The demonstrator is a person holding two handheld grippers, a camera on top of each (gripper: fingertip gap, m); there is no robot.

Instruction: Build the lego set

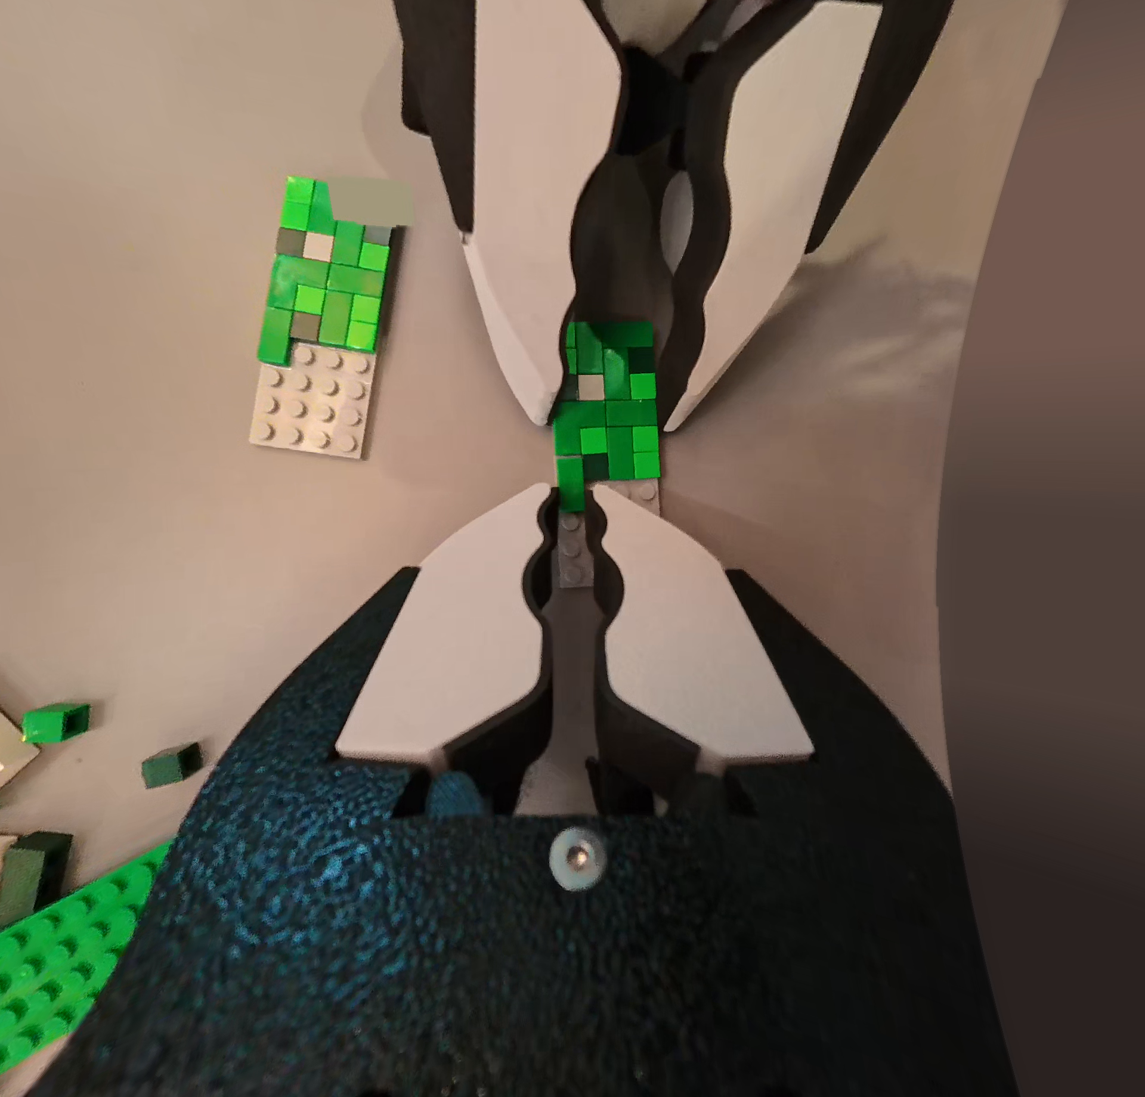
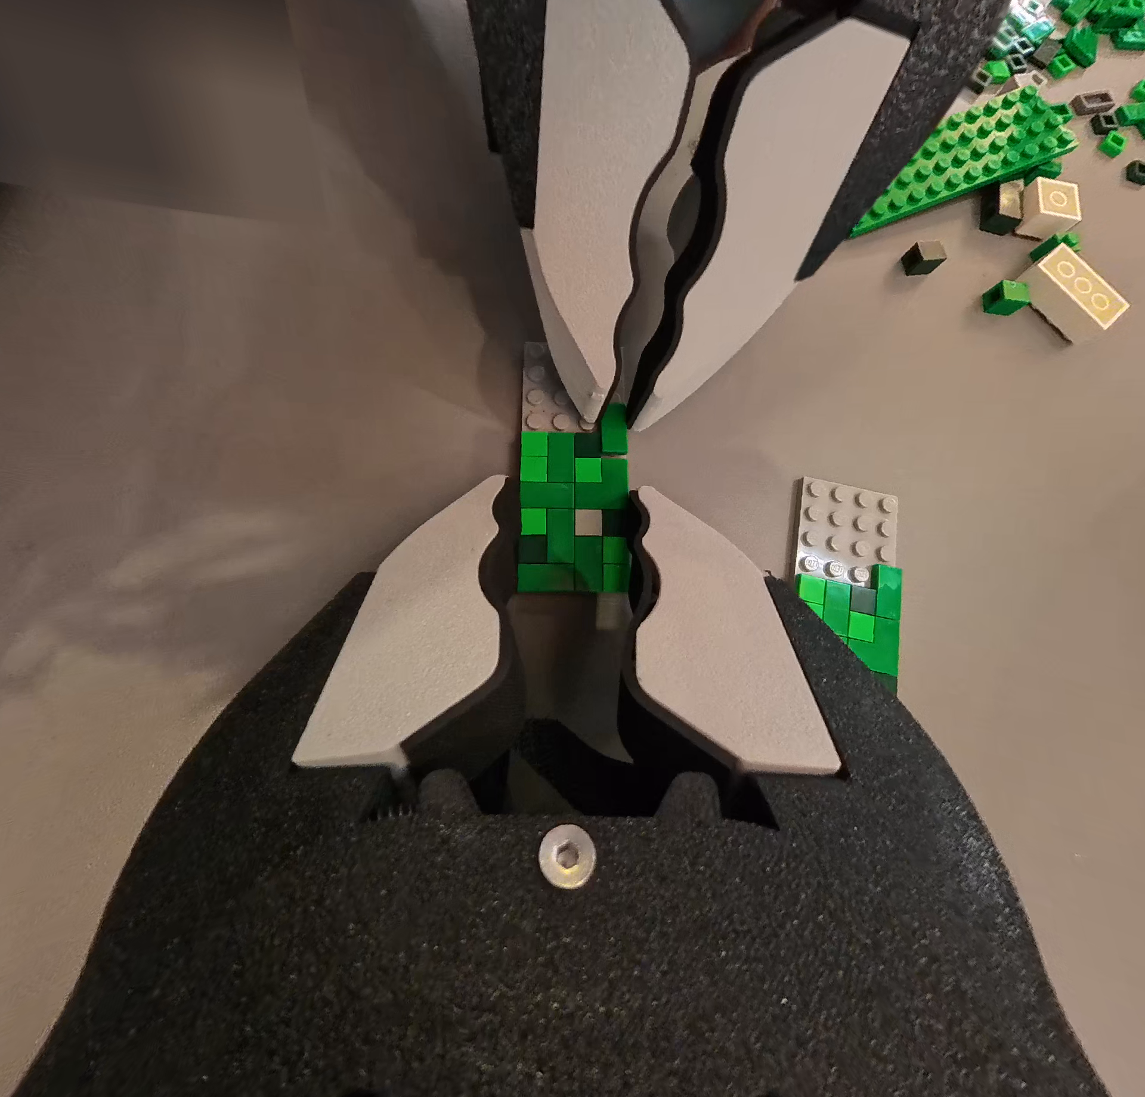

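I am working over one landmark, the grey plate [image 2: 538,395] with green tiles laid on it, lying flat on the table [image 1: 186,107]. My right gripper [image 2: 573,513] straddles the tiled end of that plate, its jaws clenched on the two long edges, pads against both sides. The plate's long axis runs straight along my right fingers and on toward the left gripper [image 1: 571,497], which comes in from the opposite, bare-studded end, so the two grippers face each other along that axis.

The left jaws are nearly together and pinch a small green tile [image 1: 571,479] by its sides. That tile sits at the front of the tiled area, at one long edge of the plate, where green meets bare studs. In the right wrist view it looks slightly raised above the neighbouring tiles, so I judge it not fully seated. The left gripper is the nearer one to it; the right only steadies the plate.

Beside the plate lies a second grey plate [image 1: 313,404], half tiled in green. Farther from it, past the left gripper, rest a green studded baseplate [image 2: 966,157] and loose bricks [image 2: 1078,20]. The table is plain, matte grey-beige; beyond it the room is blurred.
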